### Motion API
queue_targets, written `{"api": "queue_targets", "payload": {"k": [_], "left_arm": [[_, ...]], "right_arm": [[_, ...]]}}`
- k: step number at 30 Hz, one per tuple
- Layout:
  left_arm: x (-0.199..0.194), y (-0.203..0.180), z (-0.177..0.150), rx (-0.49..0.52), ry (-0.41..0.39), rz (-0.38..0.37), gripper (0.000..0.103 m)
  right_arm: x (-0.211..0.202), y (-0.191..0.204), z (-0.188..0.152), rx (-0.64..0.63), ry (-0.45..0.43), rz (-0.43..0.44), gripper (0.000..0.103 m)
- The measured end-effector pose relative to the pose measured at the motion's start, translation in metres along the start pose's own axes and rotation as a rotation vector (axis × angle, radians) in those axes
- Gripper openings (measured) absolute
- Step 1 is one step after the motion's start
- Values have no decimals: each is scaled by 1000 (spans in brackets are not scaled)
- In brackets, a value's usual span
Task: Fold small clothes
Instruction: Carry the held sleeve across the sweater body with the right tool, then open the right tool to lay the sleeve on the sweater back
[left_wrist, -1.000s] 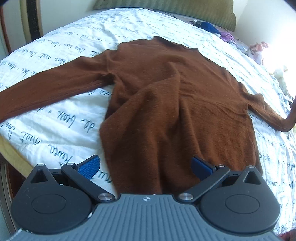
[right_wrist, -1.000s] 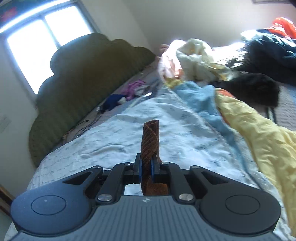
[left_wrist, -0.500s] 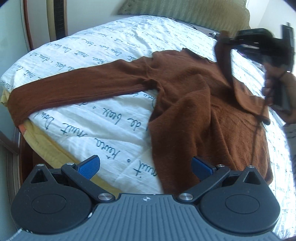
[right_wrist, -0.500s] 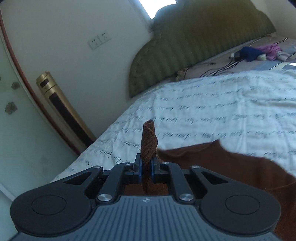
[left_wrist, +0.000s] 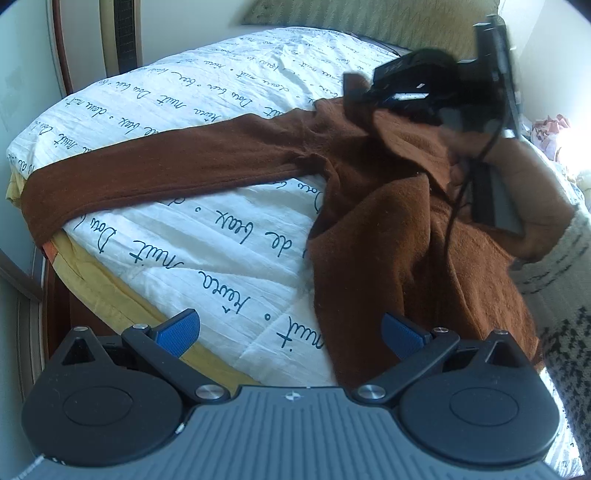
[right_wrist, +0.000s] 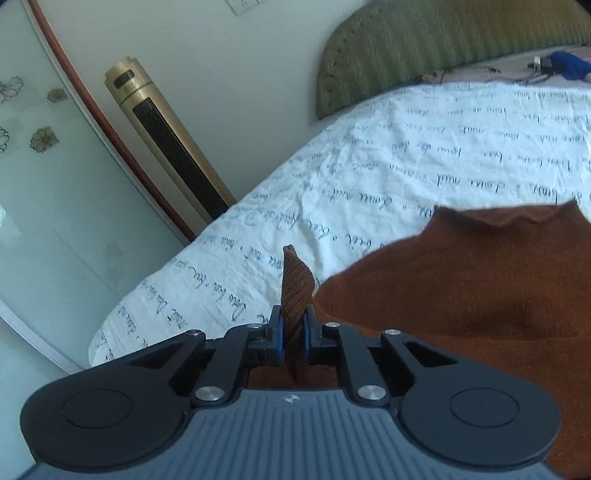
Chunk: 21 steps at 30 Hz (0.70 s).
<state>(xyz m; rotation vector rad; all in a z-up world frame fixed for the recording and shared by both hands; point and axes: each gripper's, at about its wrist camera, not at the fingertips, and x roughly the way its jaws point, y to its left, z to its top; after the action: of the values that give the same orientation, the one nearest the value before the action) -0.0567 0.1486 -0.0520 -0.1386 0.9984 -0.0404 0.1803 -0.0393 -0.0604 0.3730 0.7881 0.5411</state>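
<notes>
On the white script-printed bedspread (left_wrist: 207, 236): brown sweater (left_wrist: 399, 229), one sleeve folded across its body. My right gripper (right_wrist: 291, 334) pinches the cuff, jaws easing apart; left gripper (left_wrist: 290, 328) gapes empty. Risk: early release, sleeve landing crooked

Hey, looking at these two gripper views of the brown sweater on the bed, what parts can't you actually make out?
- Brown knit sweater, left wrist view: its far sleeve and shoulder are hidden behind the right gripper and the hand holding it.
- Same view: the hem is covered by the open left gripper.
- Right wrist view: the opening pads hide where the sleeve cuff between them ends.
- Small blue item by the green headboard: too small to identify.
</notes>
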Motion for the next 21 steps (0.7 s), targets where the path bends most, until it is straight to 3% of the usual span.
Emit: {"api": "queue_targets", "payload": {"k": [2,3,4,6,9,12,15,17,21], "left_arm": [[0,-2,0,4,-3,1,103],[0,-2,1,4,-3,2,103],[1,-3,2,4,0,2,103],[0,-4,6,9,-6,2,103],[-2,-4,18,15,-32,9,103],[1,-3,33,6,-49,8,103],[4,-3,43,-15,-60,-10,103],[8,-4,44,-24,-50,-16,103],[15,-8,36,-30,-13,-17,103]], "right_arm": [[17,-5,-10,1,66,-12,14],[25,-5,-15,-21,103,-22,31],[31,-5,-21,-36,152,-39,60],[19,-7,-30,-48,144,-18,75],[-35,-17,-32,-82,34,-30,78],[-106,-51,-33,-95,-105,-76,78],[-174,-123,-38,23,-245,-291,78],[-199,-172,-43,126,-239,-422,79],[-215,-220,-61,231,-232,-378,78]]}}
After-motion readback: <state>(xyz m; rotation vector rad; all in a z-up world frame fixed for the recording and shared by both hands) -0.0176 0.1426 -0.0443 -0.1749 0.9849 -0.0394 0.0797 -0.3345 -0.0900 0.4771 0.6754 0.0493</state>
